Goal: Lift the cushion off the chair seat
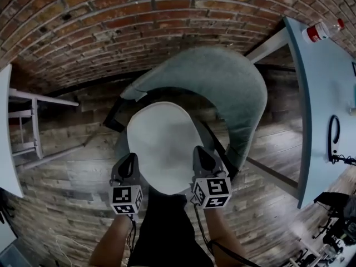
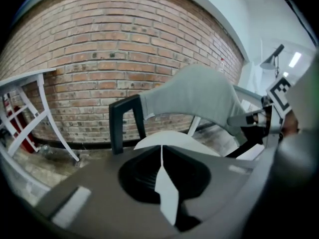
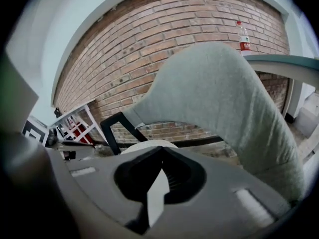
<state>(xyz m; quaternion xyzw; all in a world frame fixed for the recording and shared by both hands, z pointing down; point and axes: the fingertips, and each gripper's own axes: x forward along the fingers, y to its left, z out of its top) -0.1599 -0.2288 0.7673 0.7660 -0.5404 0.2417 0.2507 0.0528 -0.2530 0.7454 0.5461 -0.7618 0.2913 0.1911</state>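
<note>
Resting flat on the seat of the grey chair (image 1: 239, 88), the white cushion (image 1: 164, 143) is not yet lifted, so the whole task is judged to remain. The left tool (image 1: 129, 160) and the right tool (image 1: 201, 153) are held at the cushion's near edge, one toward each side. Both are clenched with nothing between the jaws, so opening them and gripping the edge are judged to be needed first. No writing can be read: the red label on the bottle (image 1: 318, 32) on the counter (image 1: 328, 93) is too small, and only square markers are carried by the tools.
</note>
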